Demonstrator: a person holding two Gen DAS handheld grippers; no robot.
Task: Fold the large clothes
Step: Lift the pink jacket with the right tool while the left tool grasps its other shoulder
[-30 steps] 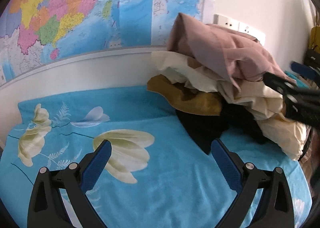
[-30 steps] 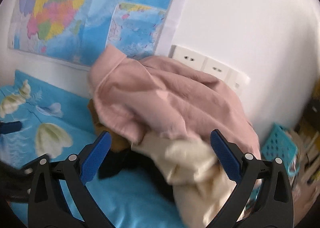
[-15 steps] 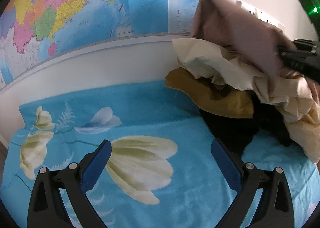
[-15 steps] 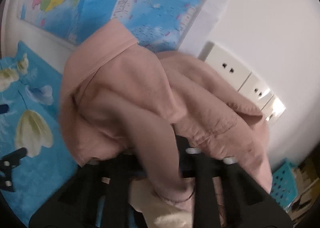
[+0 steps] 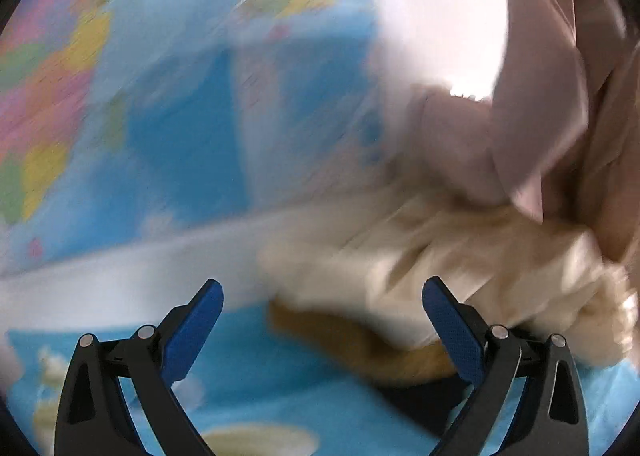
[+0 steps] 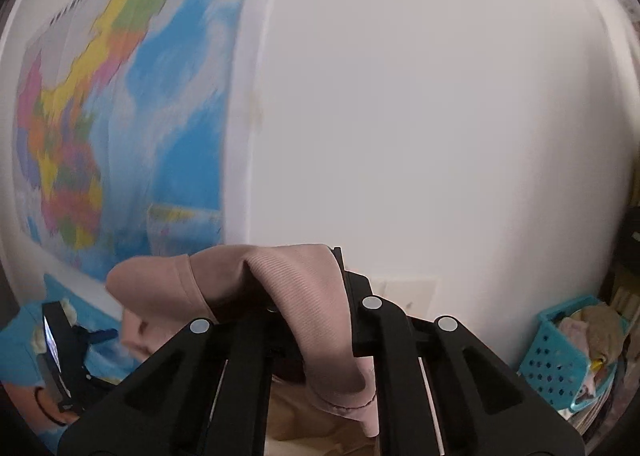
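Behind everything we had a white wall [image 6: 420,115] w/ a big colour map [image 5: 168,103] taped on it, and below that the blue flowered bedsheet [image 5: 248,372].

Nearest to us, the right gripper [image 6: 304,296] was clamped tight on the pink garment [image 6: 316,320]: a ribbed fold sat pinched betw. the pads, draping over the black arms and hanging below them. A sec. earlier those jaws stood wide apart in front of the heap w/ nothing in them; they'd snapped shut on the pink cloth by the half-sec. mark. Since then the view went from pile-level up to mostly bare wall, w/ the wall sockets [image 6: 404,292] now low in frame and a teal basket [image 6: 560,352] of clothes at lower right.

Left gripper [image 5: 320,320] was spread wide, holding nothing, same as in both earlier shots. Its view was badly blurred and had swung right and up: less sheet, more map.

Beyond its pads lay the rest of the heap: a cream garment [image 5: 460,256] on top, a mustard one [image 5: 360,340] under it, something black [image 5: 416,396] at the bottom. Further back, at upper right, the pink garment [image 5: 560,115] was stretched up out of the pile, where before it sat slumped on top.
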